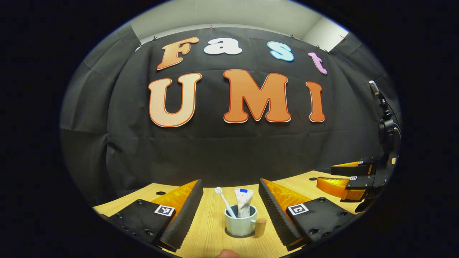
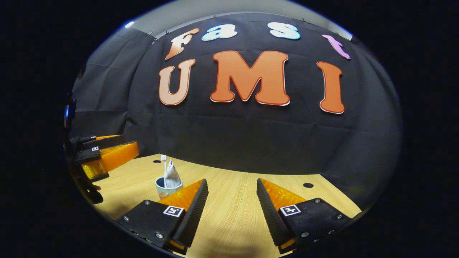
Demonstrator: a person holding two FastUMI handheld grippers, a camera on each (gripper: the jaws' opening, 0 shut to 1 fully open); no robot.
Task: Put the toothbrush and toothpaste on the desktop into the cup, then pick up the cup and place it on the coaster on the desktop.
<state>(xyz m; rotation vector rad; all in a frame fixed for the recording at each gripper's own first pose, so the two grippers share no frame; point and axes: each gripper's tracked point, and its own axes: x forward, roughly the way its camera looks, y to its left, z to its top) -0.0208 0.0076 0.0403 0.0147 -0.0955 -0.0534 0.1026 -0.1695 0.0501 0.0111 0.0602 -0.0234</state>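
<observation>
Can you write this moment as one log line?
toothbrush, toothpaste: in cup | cup: on coaster | left gripper: open | right gripper: open

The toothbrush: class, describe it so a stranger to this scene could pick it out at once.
Start at the wooden desk in front of the black cloth wall. Between the open fingers of the left gripper stands a pale cup with a wooden handle. The toothbrush is the thin white stick leaning out of it, bristled head up, left of the wider, flat toothpaste tube.
</observation>
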